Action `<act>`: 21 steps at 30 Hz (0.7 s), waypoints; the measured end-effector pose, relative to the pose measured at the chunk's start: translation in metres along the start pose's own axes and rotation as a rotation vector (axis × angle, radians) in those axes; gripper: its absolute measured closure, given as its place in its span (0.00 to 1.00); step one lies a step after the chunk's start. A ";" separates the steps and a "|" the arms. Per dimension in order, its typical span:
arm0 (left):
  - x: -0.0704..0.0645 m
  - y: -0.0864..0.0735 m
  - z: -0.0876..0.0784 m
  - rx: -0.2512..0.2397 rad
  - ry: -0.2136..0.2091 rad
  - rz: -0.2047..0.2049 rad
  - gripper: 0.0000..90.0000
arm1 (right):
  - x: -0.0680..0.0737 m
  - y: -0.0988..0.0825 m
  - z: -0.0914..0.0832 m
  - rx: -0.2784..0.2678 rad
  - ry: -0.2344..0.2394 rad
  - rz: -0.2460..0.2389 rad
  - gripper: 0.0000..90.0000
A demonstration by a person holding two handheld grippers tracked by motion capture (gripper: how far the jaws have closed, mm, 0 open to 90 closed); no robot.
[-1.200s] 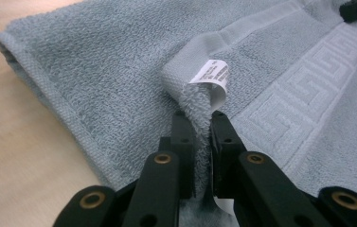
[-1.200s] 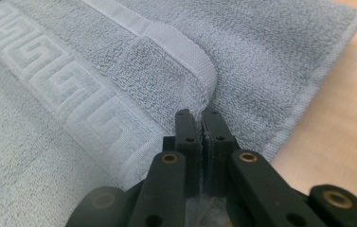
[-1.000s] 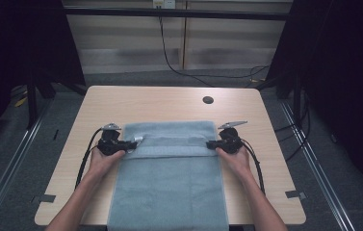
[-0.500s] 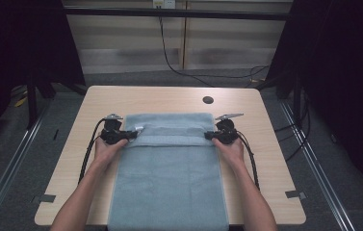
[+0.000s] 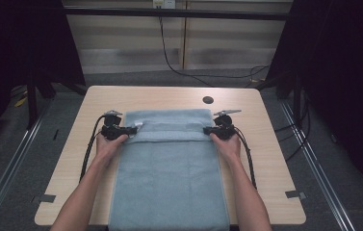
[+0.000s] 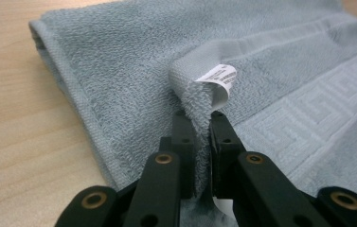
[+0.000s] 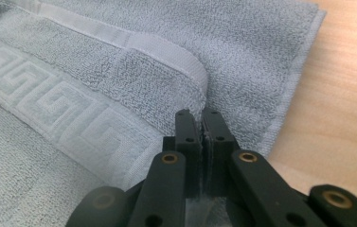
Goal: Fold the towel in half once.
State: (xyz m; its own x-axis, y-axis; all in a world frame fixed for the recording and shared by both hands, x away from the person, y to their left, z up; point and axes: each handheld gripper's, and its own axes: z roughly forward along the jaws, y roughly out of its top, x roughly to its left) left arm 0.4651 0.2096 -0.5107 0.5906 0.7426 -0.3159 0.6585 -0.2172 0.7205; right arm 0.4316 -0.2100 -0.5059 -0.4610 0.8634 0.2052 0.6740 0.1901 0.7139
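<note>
The left gripper (image 6: 203, 120) is squeezed tight on a corner of the blue towel (image 6: 133, 61). A little fold of towel sticks up between its black jaws, and a white tag (image 6: 219, 80) curls out just beside the fold. In the high view this left gripper (image 5: 130, 130) sits at the towel's left edge, with a hand (image 5: 108, 146) wrapped around it.

The right gripper (image 7: 201, 118) is squeezed tight on the towel (image 7: 95, 71) too, pinching the other corner of the same folded-over flap. In the high view the right gripper (image 5: 209, 130) is at the towel's right edge, with the right hand (image 5: 226, 145) behind it.

The towel (image 5: 169, 178) lies flat in the middle of the wooden table (image 5: 275, 159). Its near end reaches the near edge of the table. The far part is folded, and a band with a square pattern (image 7: 48, 109) runs across from one gripper to the other. A small dark hole (image 5: 208, 100) is in the table, just past the towel's far right corner.
</note>
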 end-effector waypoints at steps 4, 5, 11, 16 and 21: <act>0.001 0.007 0.001 -0.016 0.015 -0.022 0.93 | -0.005 0.008 0.005 0.001 -0.006 0.029 0.97; 0.001 0.009 0.000 -0.024 0.021 -0.017 0.93 | -0.004 0.011 0.006 0.003 -0.011 0.012 0.97; -0.007 0.028 -0.022 -0.118 -0.023 0.004 0.93 | -0.008 0.026 -0.018 -0.091 0.037 0.014 0.97; -0.024 0.047 -0.053 -0.209 -0.046 0.048 0.93 | 0.000 0.040 -0.053 -0.184 0.058 -0.017 0.97; -0.045 0.069 -0.087 -0.282 -0.047 0.108 0.93 | 0.011 0.060 -0.090 -0.279 0.069 -0.060 0.97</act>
State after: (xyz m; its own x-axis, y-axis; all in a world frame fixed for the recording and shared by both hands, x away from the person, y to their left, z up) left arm 0.4433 0.2162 -0.3926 0.6752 0.6935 -0.2515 0.4393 -0.1042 0.8923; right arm 0.4147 -0.2311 -0.4002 -0.5402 0.8185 0.1955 0.4638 0.0958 0.8807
